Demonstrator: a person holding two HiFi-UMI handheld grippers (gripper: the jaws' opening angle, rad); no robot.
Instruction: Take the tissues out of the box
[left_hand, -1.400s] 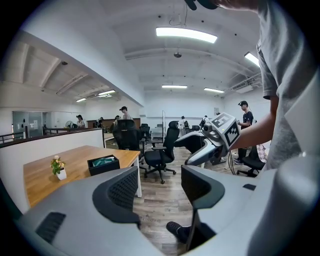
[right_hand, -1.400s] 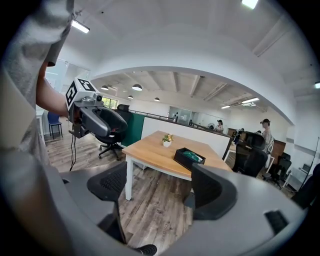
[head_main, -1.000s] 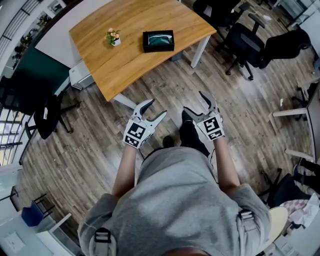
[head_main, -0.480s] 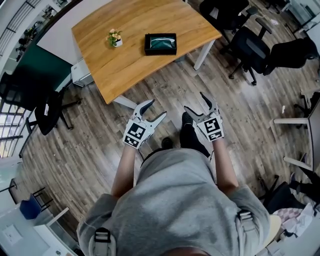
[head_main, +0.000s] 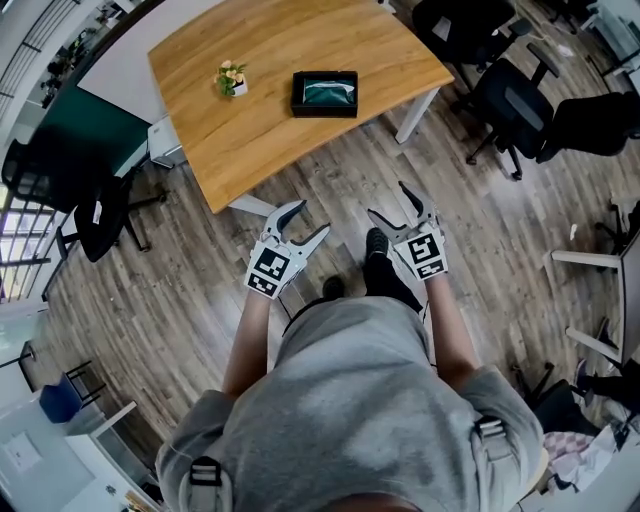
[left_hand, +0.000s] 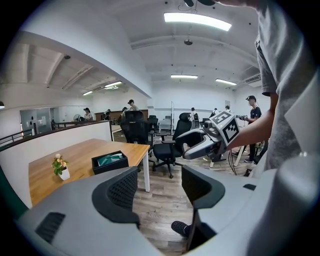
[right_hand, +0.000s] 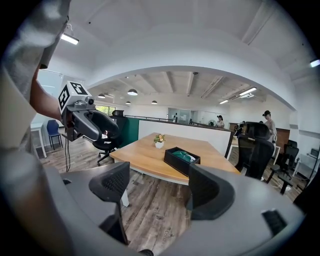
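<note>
The left gripper (head_main: 308, 220) and the right gripper (head_main: 390, 203) are held wide open and empty over the floor (head_main: 340, 170), well apart from the black tissue box (head_main: 325, 93) on the counter (head_main: 270, 40). In the head view the box has been brought a little nearer than before, so it looks like nothing has been taken out yet. The side wall of the box is seen only in the gripper views, with the green tissues (right_hand: 184, 155) lying inside.

Open black box (head_main: 324, 93) flat on wooden table (head_main: 250, 110), teal-wrapped tissues (head_main: 326, 92) inside
</note>
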